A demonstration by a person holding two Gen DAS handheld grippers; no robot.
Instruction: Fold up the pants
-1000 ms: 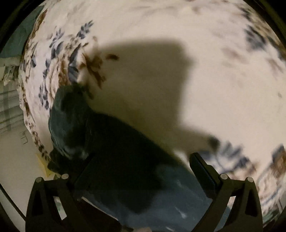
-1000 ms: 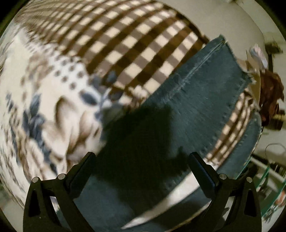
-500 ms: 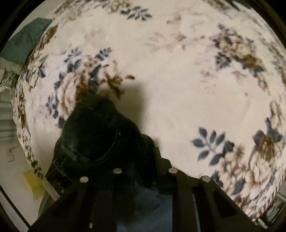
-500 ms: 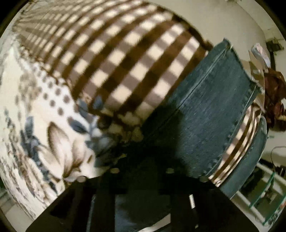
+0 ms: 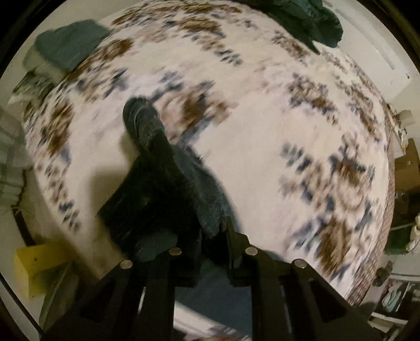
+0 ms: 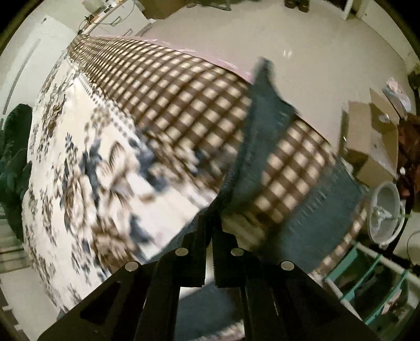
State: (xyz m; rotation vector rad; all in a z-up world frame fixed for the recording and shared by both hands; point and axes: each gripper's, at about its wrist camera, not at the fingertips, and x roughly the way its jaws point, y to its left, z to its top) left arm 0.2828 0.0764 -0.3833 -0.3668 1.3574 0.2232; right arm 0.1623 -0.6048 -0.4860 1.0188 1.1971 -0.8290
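The pants are dark blue denim jeans. In the left wrist view my left gripper [image 5: 212, 230] is shut on a bunched fold of the jeans [image 5: 157, 162], which hangs lifted above the floral bed cover [image 5: 262, 131]. In the right wrist view my right gripper [image 6: 211, 223] is shut on the edge of a jeans leg [image 6: 262, 118], raised over the checked border of the cover [image 6: 183, 105]. The second leg [image 6: 328, 199] hangs to the right. Both views are motion-blurred.
Dark green clothes lie at the bed's far edge [image 5: 309, 21] and on the left [image 5: 68, 47]. A yellow block [image 5: 36, 265] sits by the bed's edge. Cardboard boxes [image 6: 372, 141], a white bucket [image 6: 386, 212] and a teal rack [image 6: 367, 283] stand on the floor to the right.
Both grippers went from open over the jeans to shut on the denim. Both have since lifted it well above the bed, so more of the room shows.
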